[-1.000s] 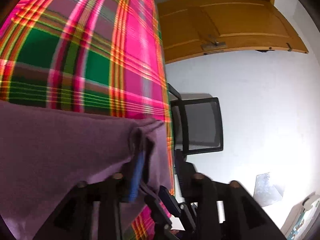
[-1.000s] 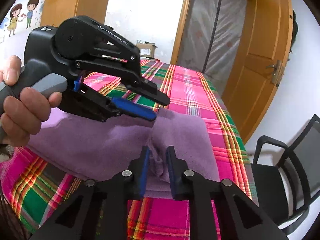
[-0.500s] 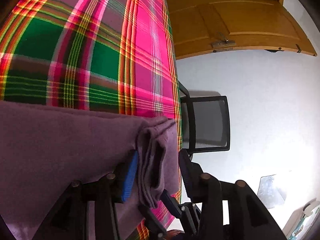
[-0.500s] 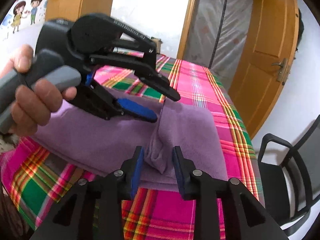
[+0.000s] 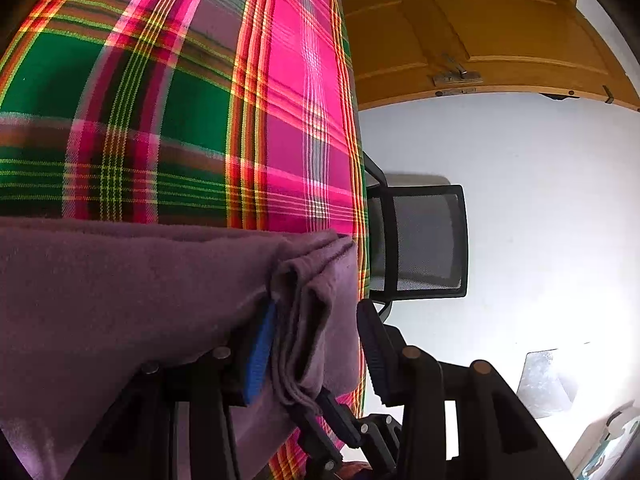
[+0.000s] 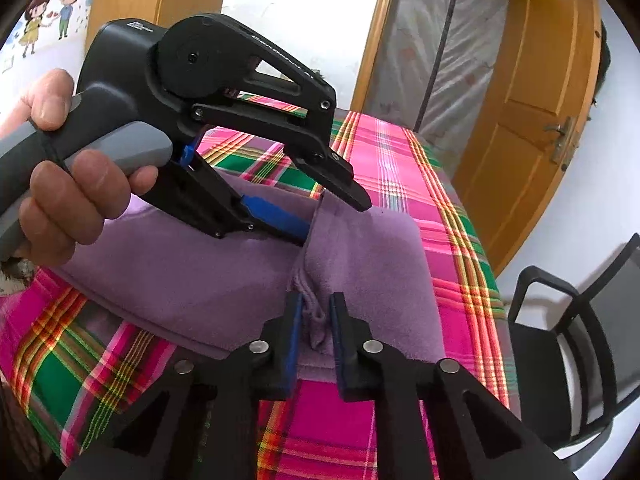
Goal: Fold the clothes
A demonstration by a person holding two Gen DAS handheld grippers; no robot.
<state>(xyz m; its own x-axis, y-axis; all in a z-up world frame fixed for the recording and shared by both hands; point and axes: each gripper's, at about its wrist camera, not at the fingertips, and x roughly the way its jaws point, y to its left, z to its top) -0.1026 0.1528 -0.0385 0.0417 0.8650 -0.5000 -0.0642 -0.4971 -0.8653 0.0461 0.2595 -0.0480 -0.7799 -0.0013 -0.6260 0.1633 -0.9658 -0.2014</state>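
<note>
A purple garment [image 6: 380,256] lies on the table under a pink and green plaid cloth [image 6: 400,152]. One of its edges is gathered into a raised ridge of several layers. My right gripper [image 6: 317,300] is closing on the near end of that ridge, and both pads touch the bunched fabric. A person's hand [image 6: 60,200] holds my left gripper [image 6: 334,220] at the ridge's far end, open, with a blue pad [image 6: 280,216] beside the fold. In the left wrist view my left gripper [image 5: 316,312] straddles the purple garment [image 5: 120,288], its jaws wide apart.
The plaid cloth [image 5: 160,120] ends at the table's right edge. A black mesh chair [image 6: 560,320] stands just past that edge, also seen as a chair [image 5: 424,240]. An orange wooden door [image 6: 540,100] and a plastic-covered doorway are behind.
My right gripper's jaws widened and then narrowed onto the cloth ridge. My left gripper's jaws spread wider than a second ago and stay around the fold. Neither hand has shifted much.
</note>
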